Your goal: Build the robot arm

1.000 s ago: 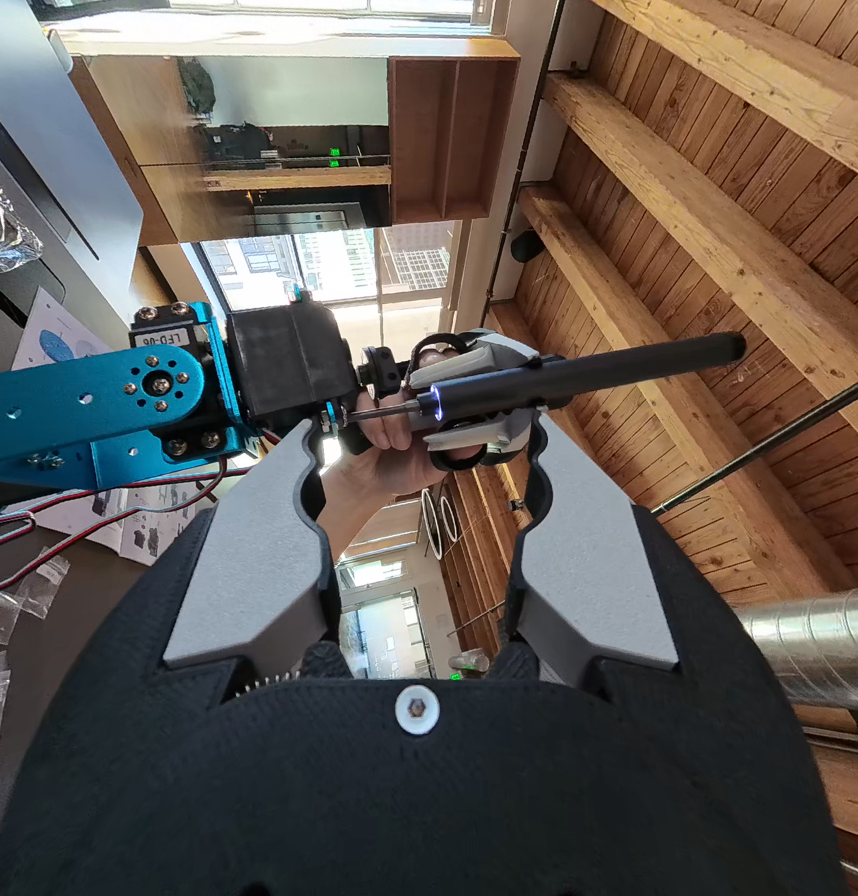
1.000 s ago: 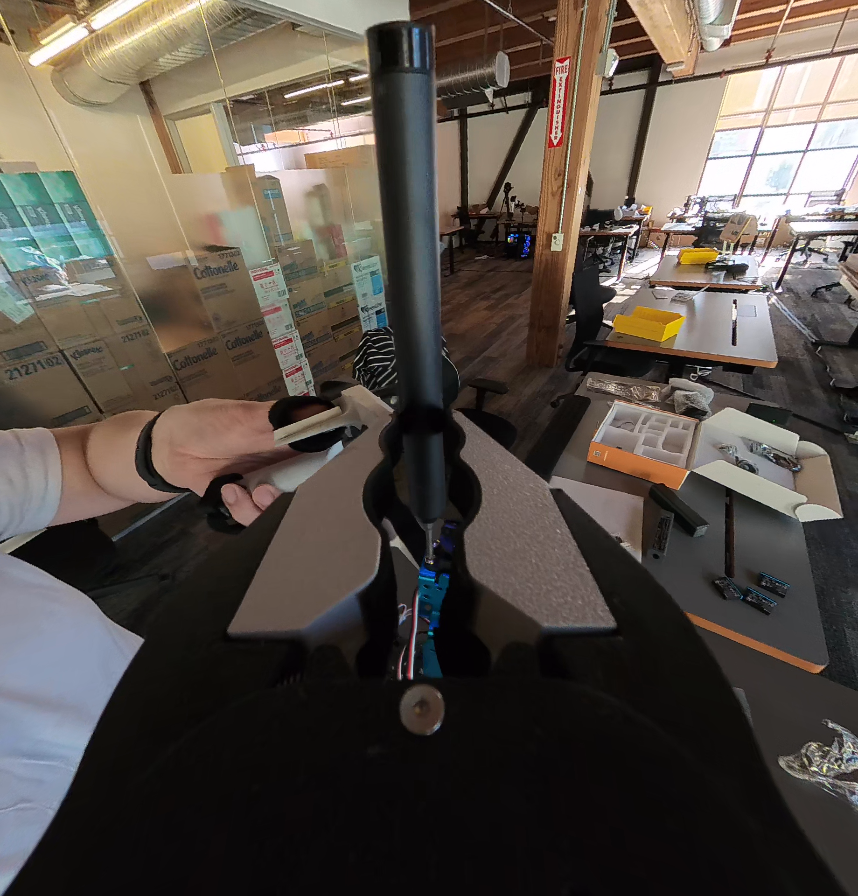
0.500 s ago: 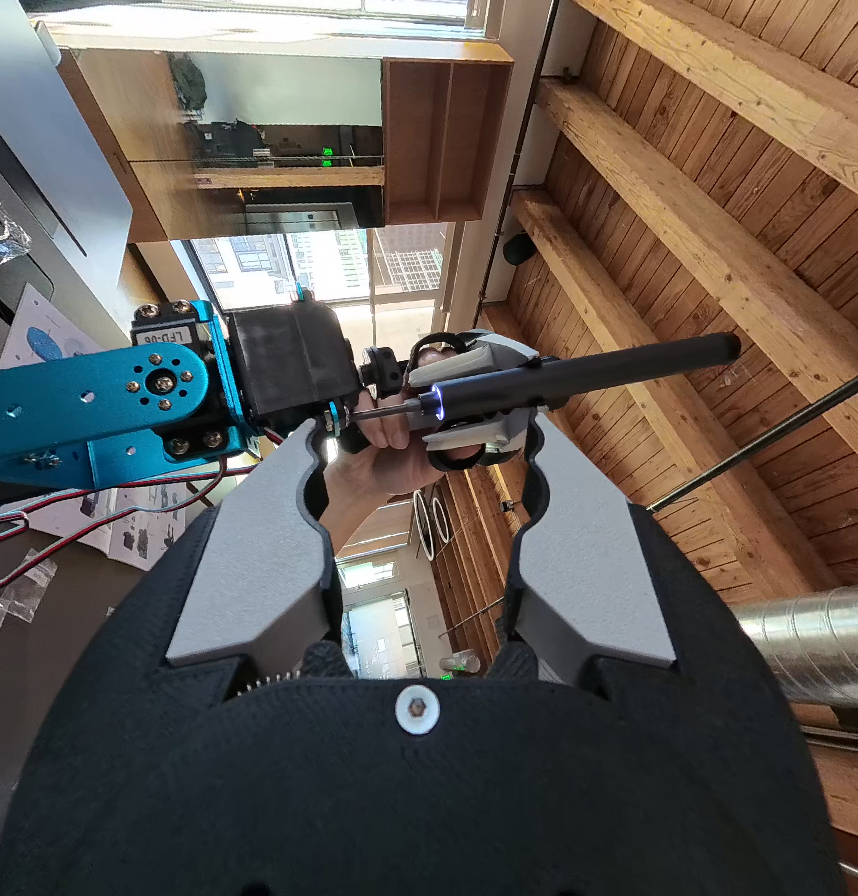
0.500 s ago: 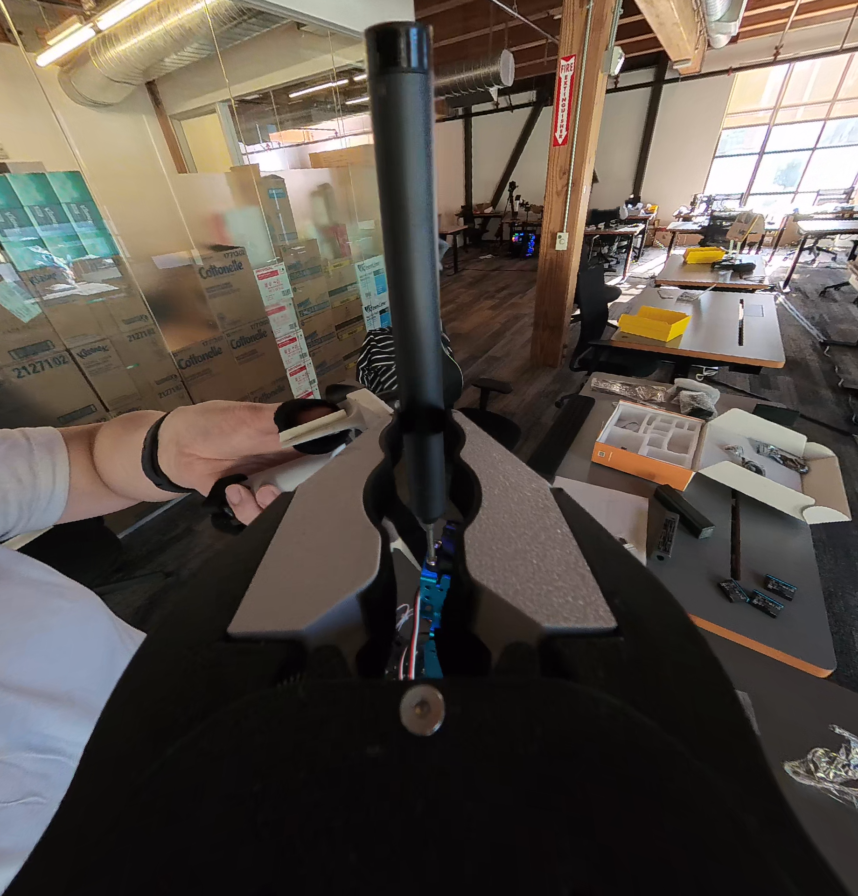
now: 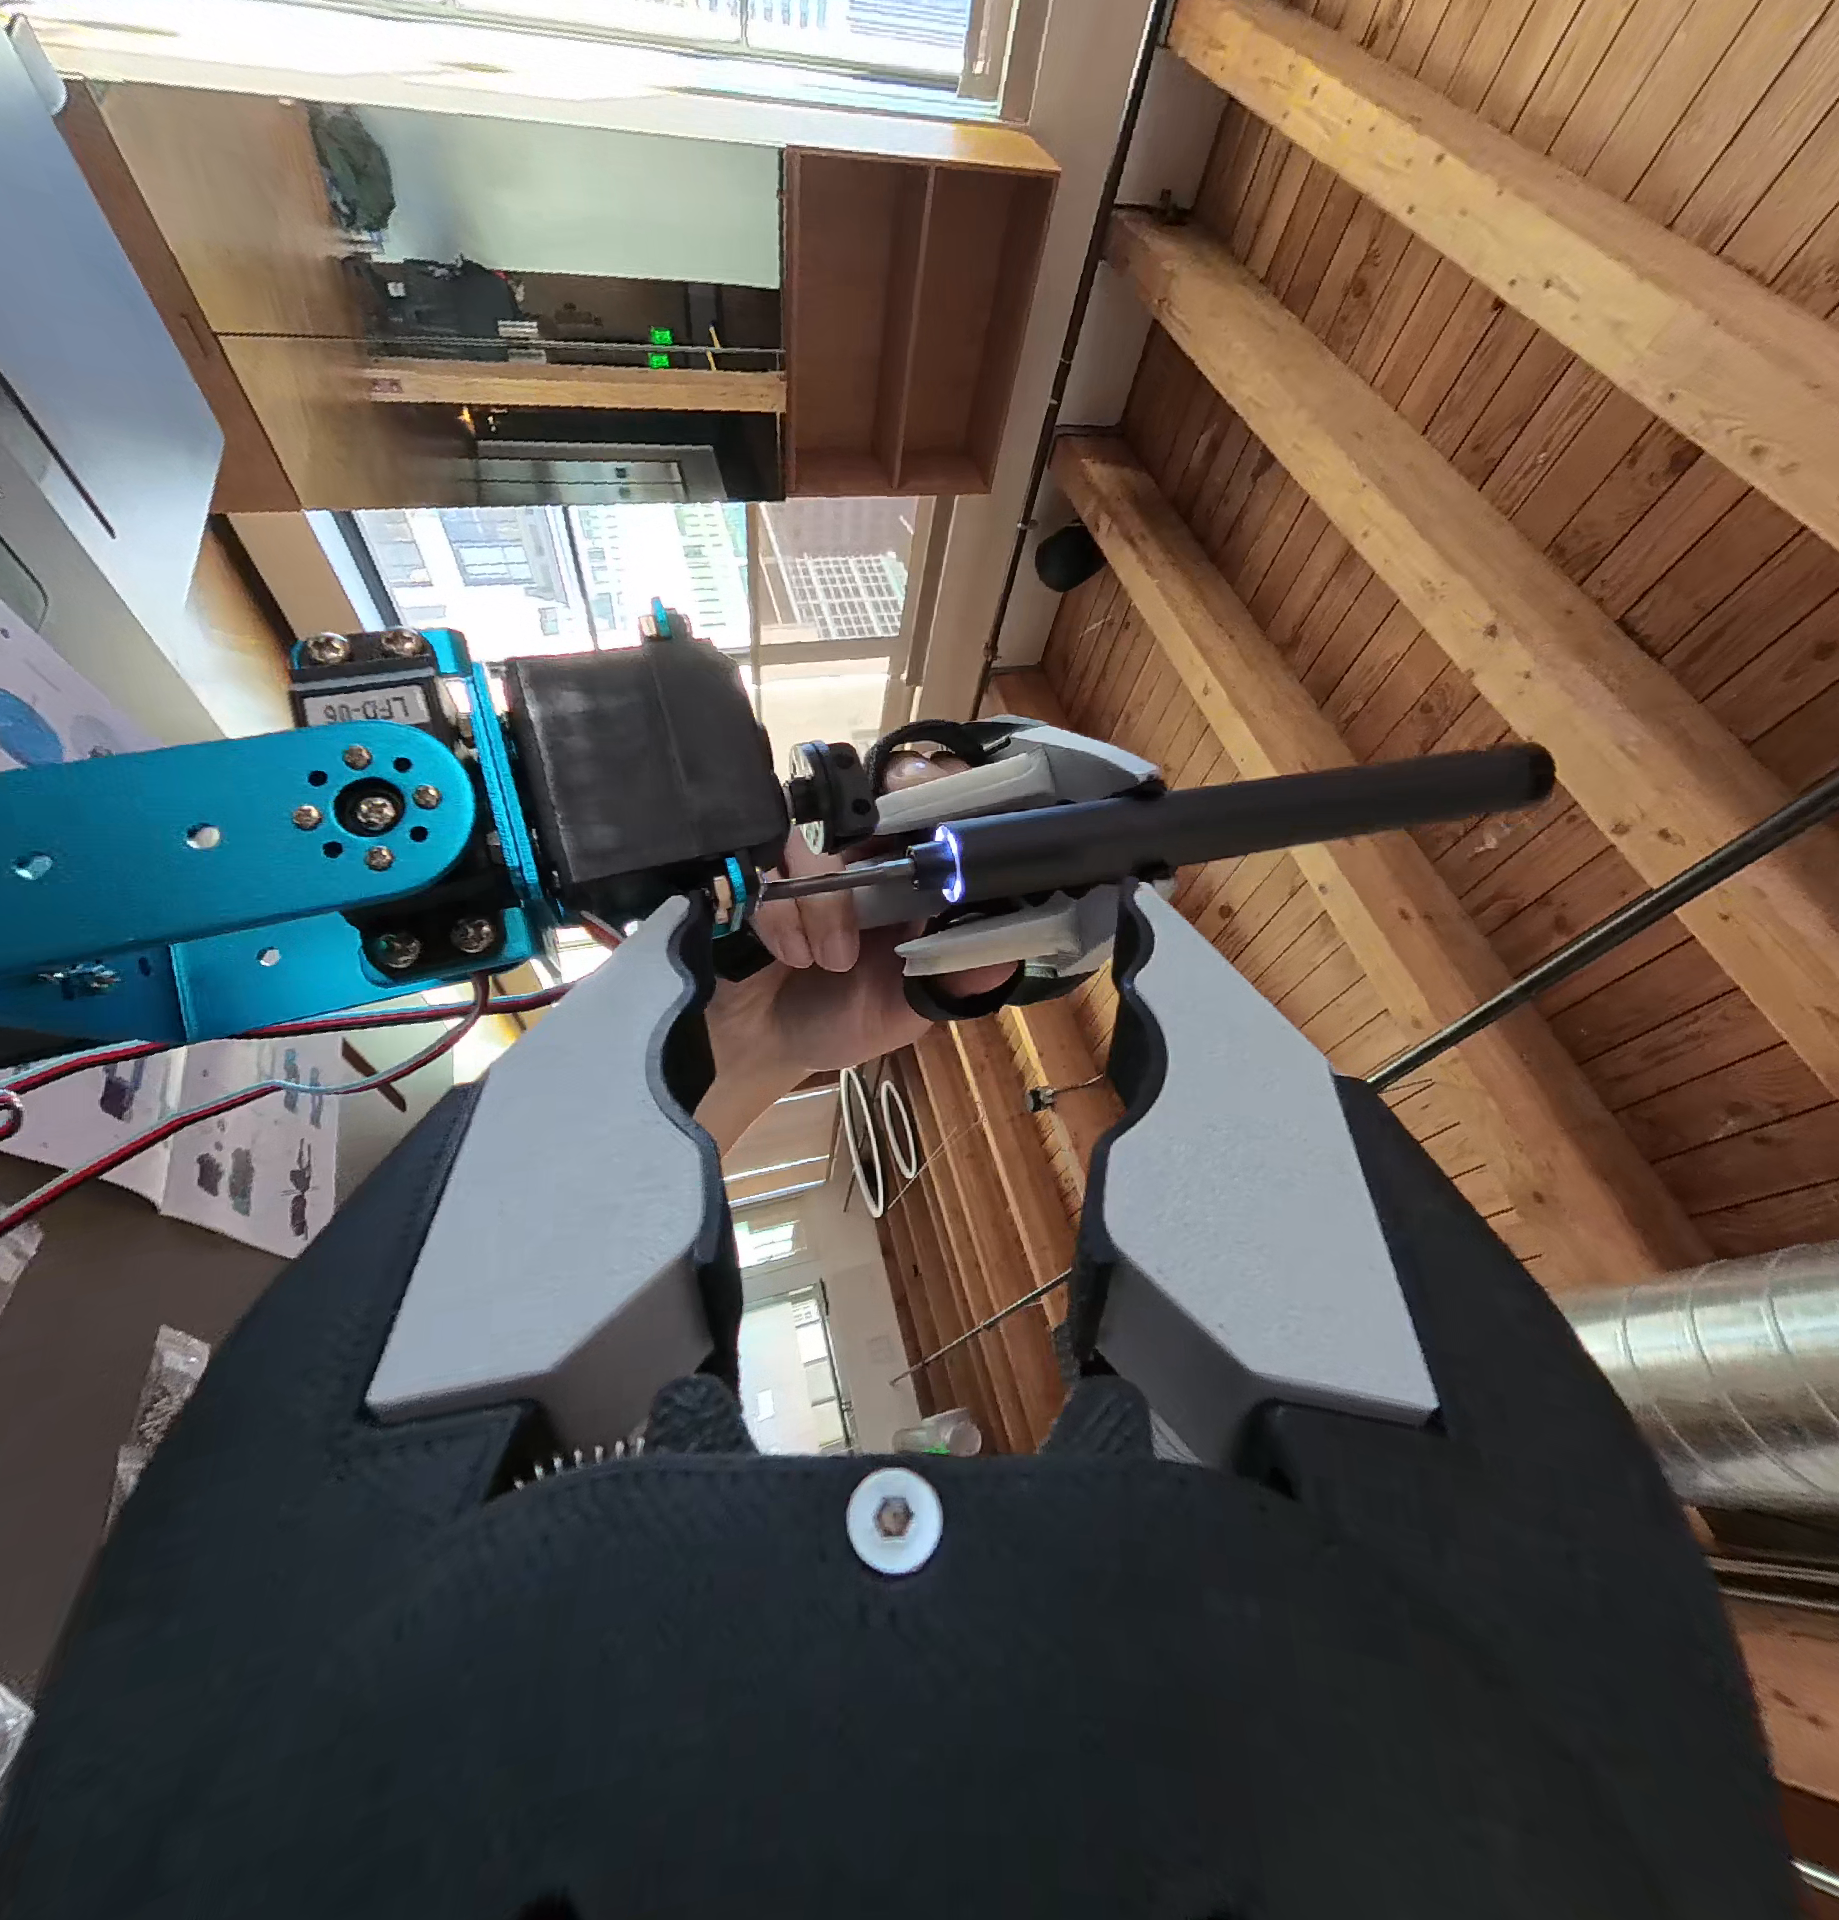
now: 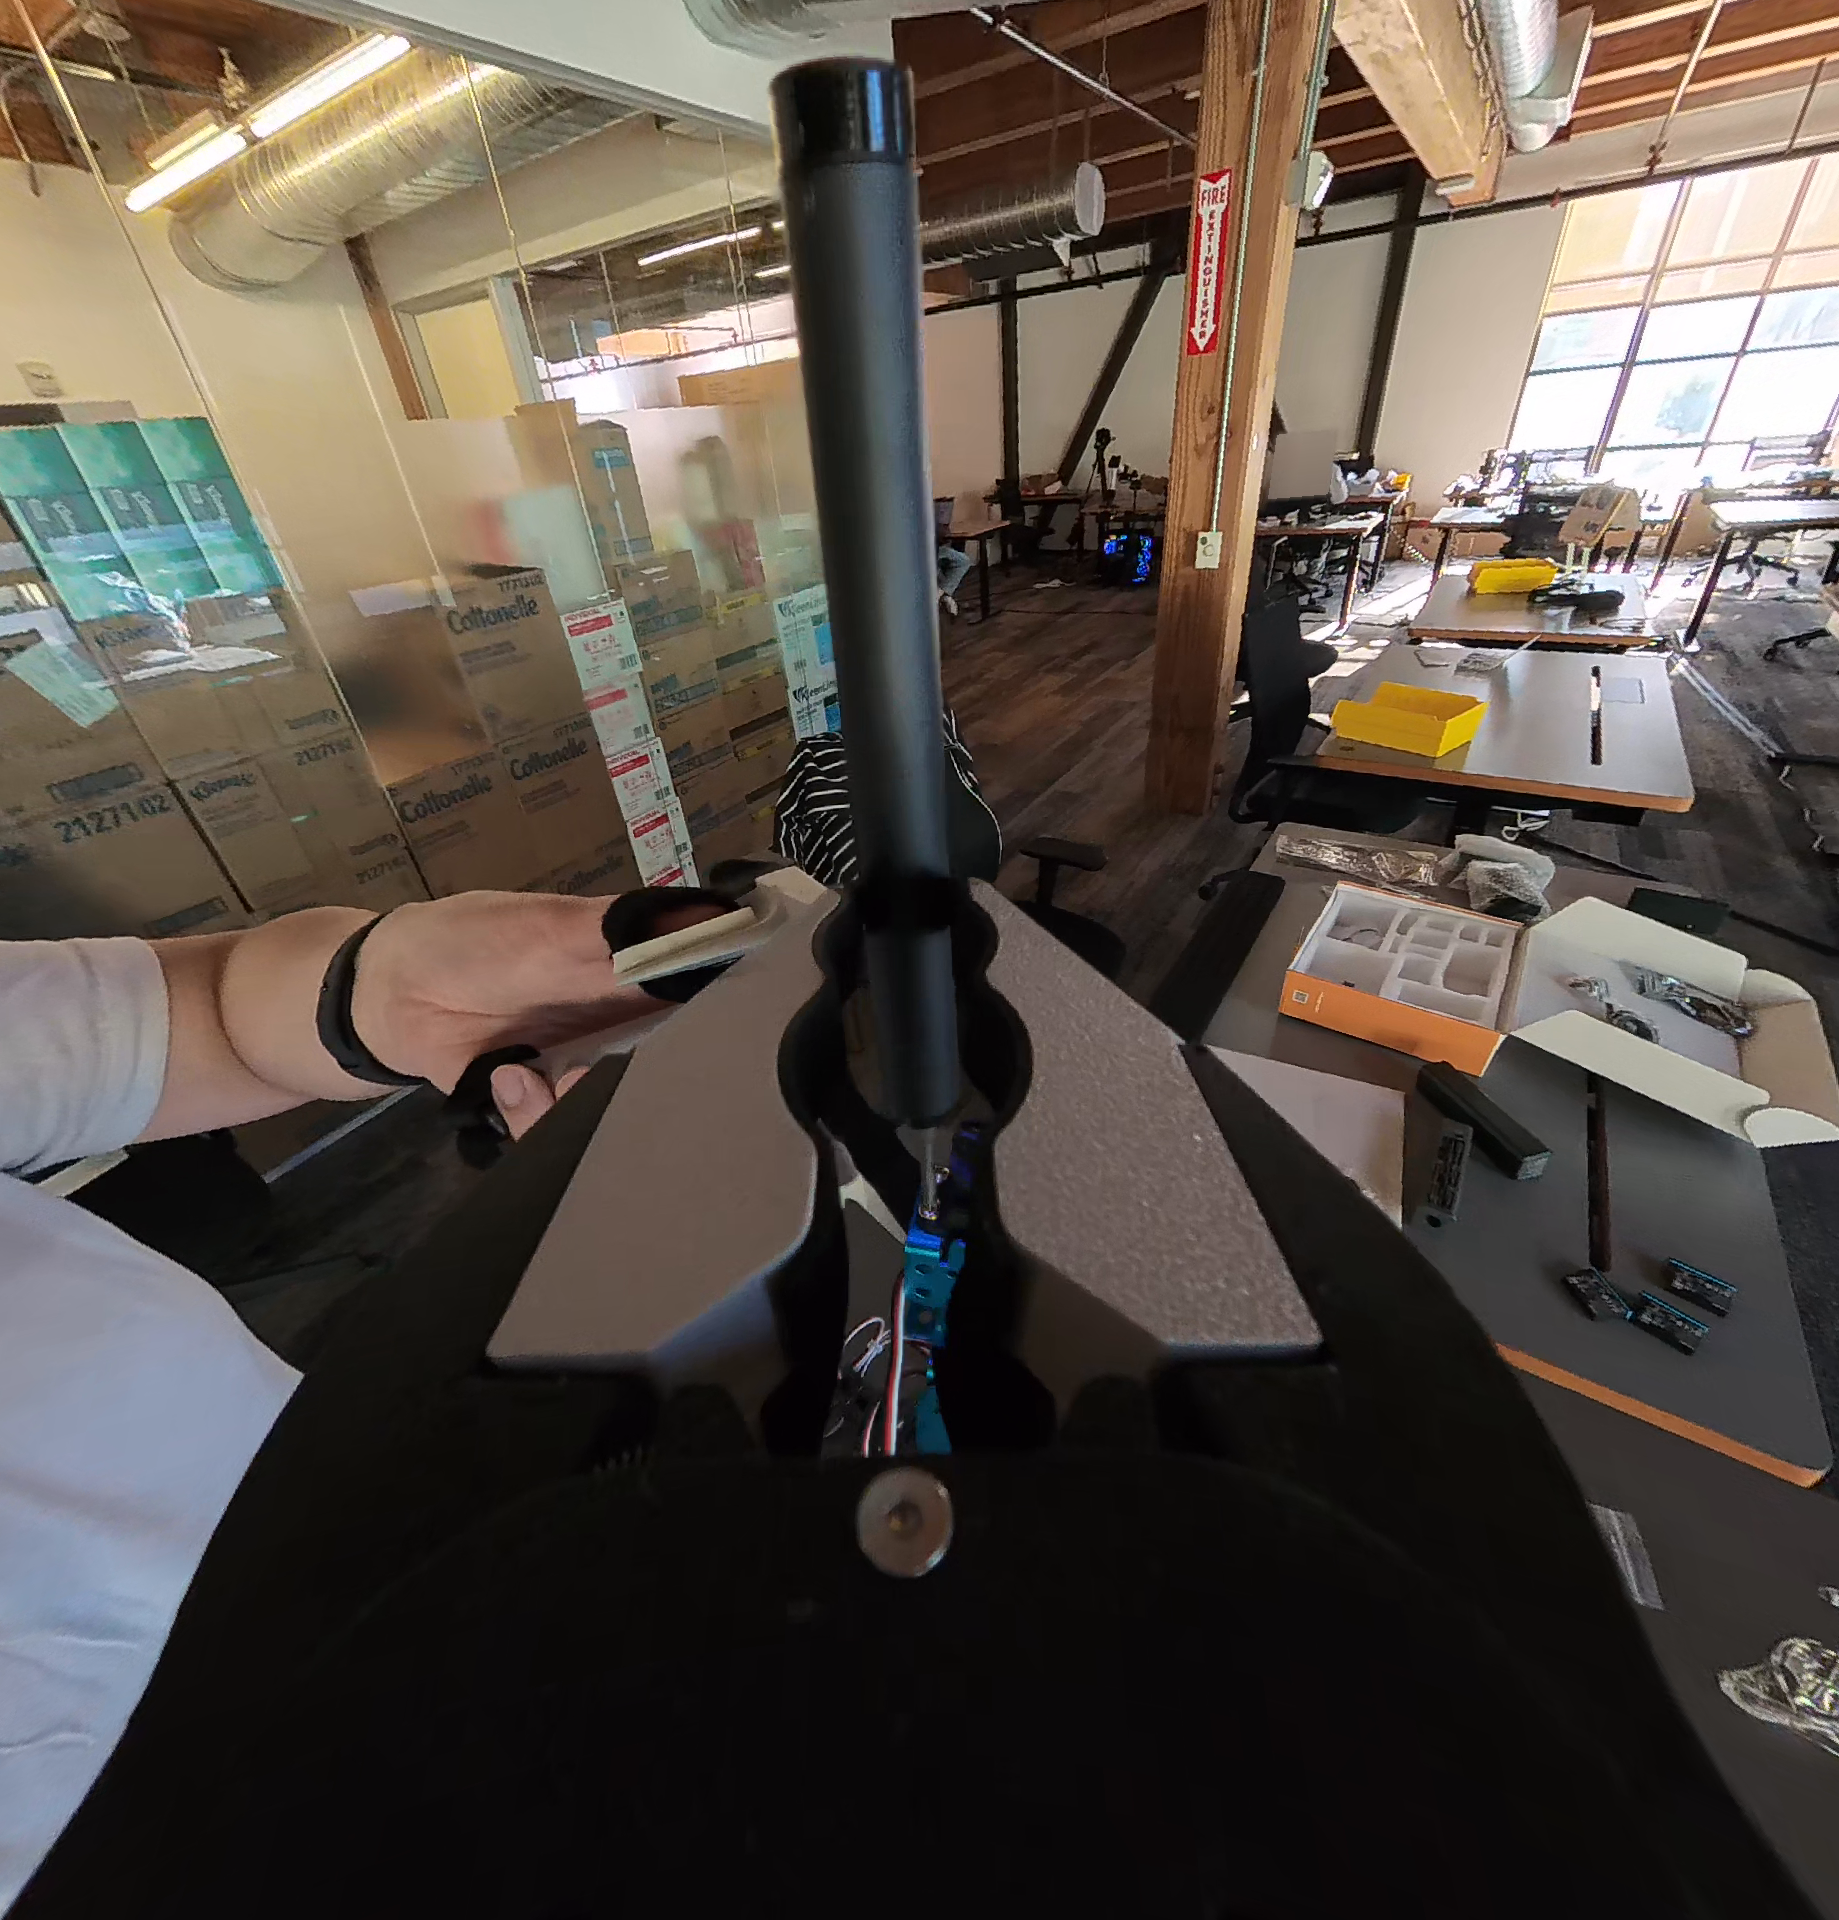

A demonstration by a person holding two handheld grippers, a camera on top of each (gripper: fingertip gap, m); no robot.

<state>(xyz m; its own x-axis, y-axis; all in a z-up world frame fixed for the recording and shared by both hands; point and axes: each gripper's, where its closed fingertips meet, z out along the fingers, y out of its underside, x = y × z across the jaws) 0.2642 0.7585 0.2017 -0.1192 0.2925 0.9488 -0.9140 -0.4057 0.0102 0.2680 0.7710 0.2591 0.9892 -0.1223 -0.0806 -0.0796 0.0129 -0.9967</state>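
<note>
Here right tongs clamp the screwdriver upright.

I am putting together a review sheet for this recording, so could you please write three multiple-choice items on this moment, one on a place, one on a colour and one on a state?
1. Where does the electric screwdriver bit rest?
A. on the blue servo bracket
B. in the orange parts box
C. on the yellow bin

2. What colour is the screwdriver's body?
A. black
B. yellow
C. white

3. How is the left tool?
A. open, gripping nothing
B. shut on the screwdriver
C. shut on the red wires

Key: 1 A, the bit meets a screw at the bracket's edge; 2 A, both views show it black; 3 A, its fingers stand apart, while the right tool clamps the screwdriver.
</note>
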